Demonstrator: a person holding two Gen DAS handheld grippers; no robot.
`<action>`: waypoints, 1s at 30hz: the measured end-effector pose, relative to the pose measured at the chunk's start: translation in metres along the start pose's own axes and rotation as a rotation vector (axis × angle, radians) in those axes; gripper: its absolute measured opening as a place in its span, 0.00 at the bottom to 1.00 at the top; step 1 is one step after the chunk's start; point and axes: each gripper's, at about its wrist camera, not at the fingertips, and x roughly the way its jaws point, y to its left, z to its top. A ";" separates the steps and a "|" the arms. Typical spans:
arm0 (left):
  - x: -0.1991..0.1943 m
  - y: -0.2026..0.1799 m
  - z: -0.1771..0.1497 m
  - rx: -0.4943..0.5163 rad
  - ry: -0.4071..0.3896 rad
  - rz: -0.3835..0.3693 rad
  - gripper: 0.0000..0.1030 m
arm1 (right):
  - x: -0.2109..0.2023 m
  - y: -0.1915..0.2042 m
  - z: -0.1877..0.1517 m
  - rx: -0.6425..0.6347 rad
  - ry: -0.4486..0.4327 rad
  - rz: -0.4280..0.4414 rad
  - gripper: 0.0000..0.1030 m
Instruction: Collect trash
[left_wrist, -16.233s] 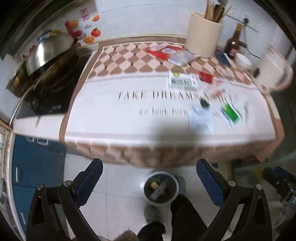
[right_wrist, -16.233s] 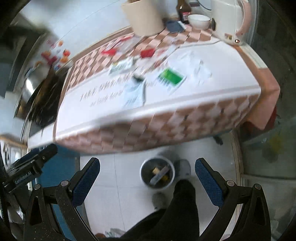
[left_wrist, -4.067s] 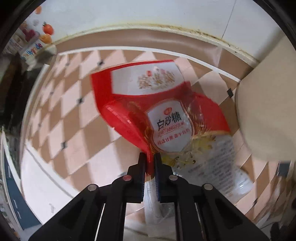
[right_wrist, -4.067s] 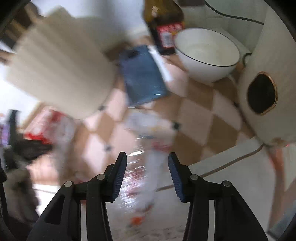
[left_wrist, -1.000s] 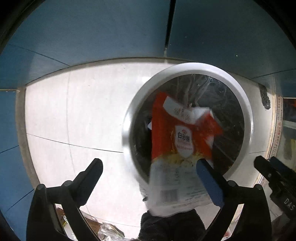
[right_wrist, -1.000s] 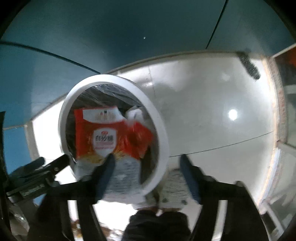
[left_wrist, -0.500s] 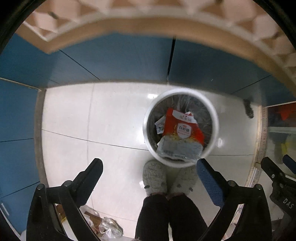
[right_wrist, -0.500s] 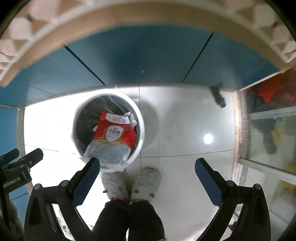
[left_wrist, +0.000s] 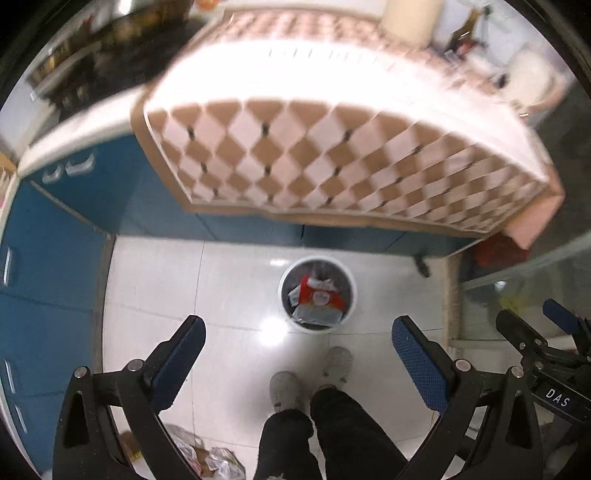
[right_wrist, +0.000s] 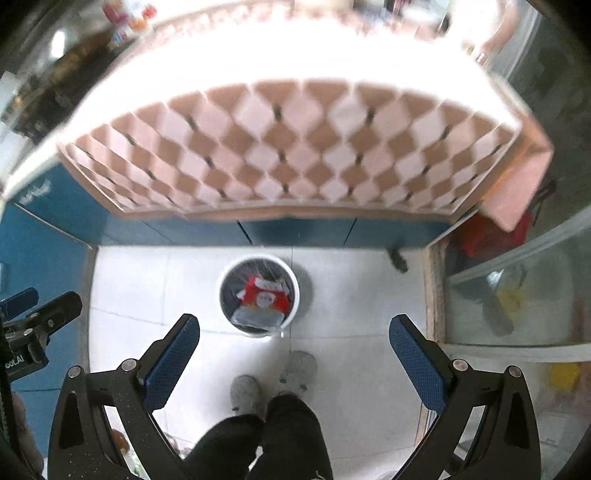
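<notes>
A round white trash bin (left_wrist: 352, 280) (right_wrist: 296, 291) stands on the white tile floor below the counter. A red and clear sugar bag (left_wrist: 317, 301) (right_wrist: 264, 297) lies on top of the trash inside it, its lower end over the near rim. My left gripper (left_wrist: 297, 350) is open and empty, high above the floor. My right gripper (right_wrist: 293, 347) is open and empty too, at about the same height. The right gripper also shows at the right edge of the left wrist view (left_wrist: 535, 343).
The counter with a checked brown and pink cloth (left_wrist: 332, 155) (right_wrist: 295, 147) hangs over blue cabinets (left_wrist: 48, 236). My feet in grey slippers (left_wrist: 284, 391) (right_wrist: 243, 397) stand just before the bin. A glass door frame (right_wrist: 498, 295) is at the right. Crumpled wrappers (left_wrist: 214, 461) lie on the floor behind.
Both grippers have risen and tilted up from over the bin, so the counter front is now in view. The sugar bag stays in the bin where it dropped.
</notes>
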 end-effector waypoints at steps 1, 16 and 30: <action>-0.016 0.000 -0.001 0.020 -0.020 -0.007 1.00 | -0.020 0.002 -0.001 0.000 -0.020 0.002 1.00; -0.174 0.017 -0.016 0.057 -0.168 -0.193 1.00 | -0.236 0.029 -0.039 0.086 -0.174 0.128 1.00; -0.222 0.020 -0.031 -0.004 -0.201 -0.268 1.00 | -0.293 0.036 -0.035 -0.004 -0.190 0.271 1.00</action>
